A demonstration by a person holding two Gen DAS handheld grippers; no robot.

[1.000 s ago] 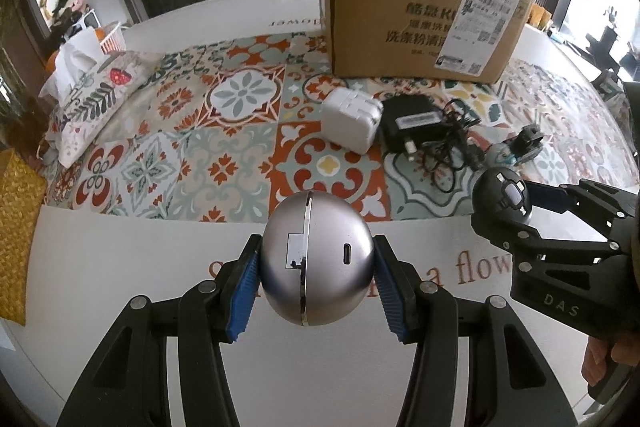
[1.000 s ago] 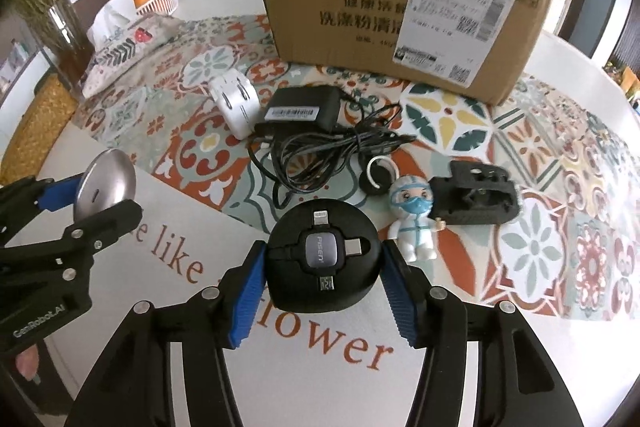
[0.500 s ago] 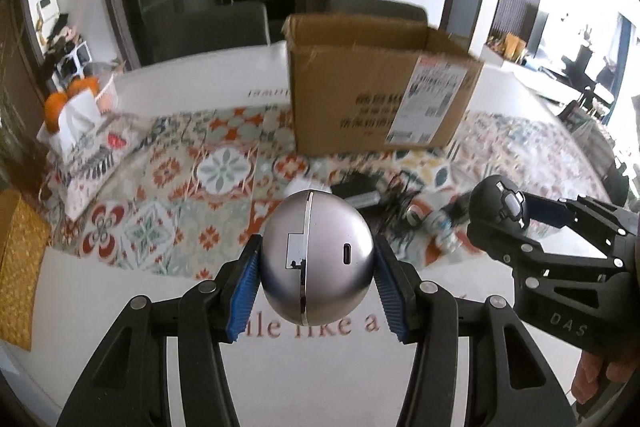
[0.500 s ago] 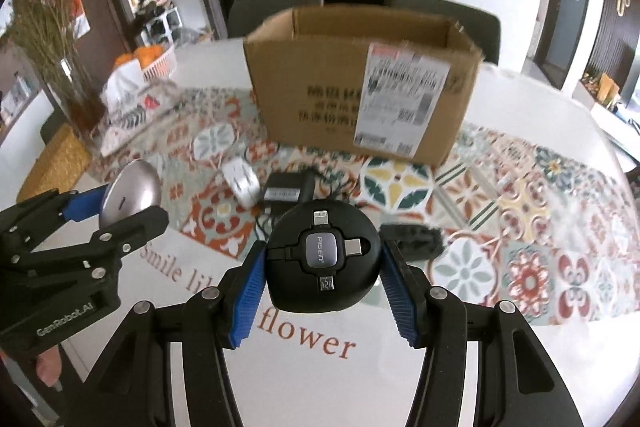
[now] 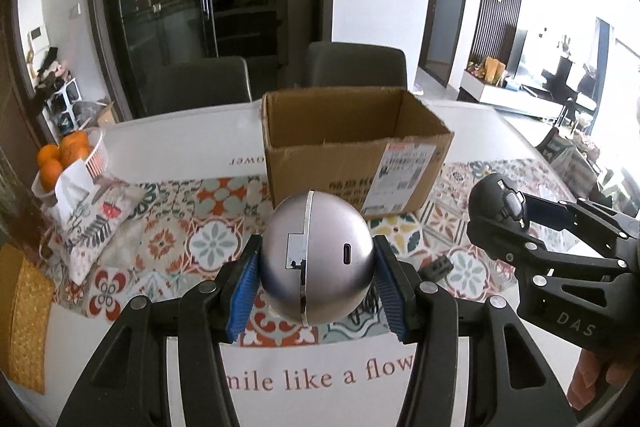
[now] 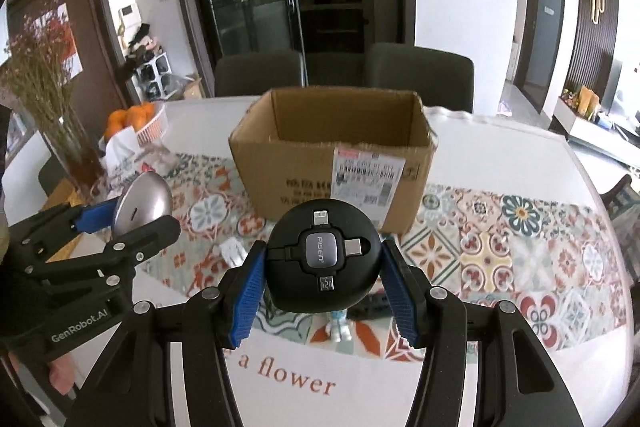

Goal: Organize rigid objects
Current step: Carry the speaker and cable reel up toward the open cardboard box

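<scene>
My left gripper [image 5: 316, 287] is shut on a round silver case [image 5: 316, 259], held well above the table. My right gripper [image 6: 324, 275] is shut on a round black cable reel [image 6: 324, 259] with several plugs on its face. Each gripper shows in the other's view: the right gripper [image 5: 504, 211] with the black reel at the right, the left gripper [image 6: 132, 207] with the silver case at the left. An open cardboard box [image 5: 352, 147] stands ahead on the patterned runner, its inside bare as far as I see. A small masked figurine [image 6: 338, 325] lies below the reel.
A white charger [image 6: 232, 251] and a black clip [image 5: 438, 267] lie on the tiled runner [image 6: 520, 247]. A basket of oranges [image 5: 64, 159] and a printed pouch [image 5: 92, 223] sit at the left, with a vase of dried flowers [image 6: 44, 99]. Two chairs stand behind the white table [image 6: 520, 155].
Both grippers have risen with their objects, and the views have tilted up. The box now sits lower and farther off, its open top showing. The items on the runner have slid beneath the held objects.
</scene>
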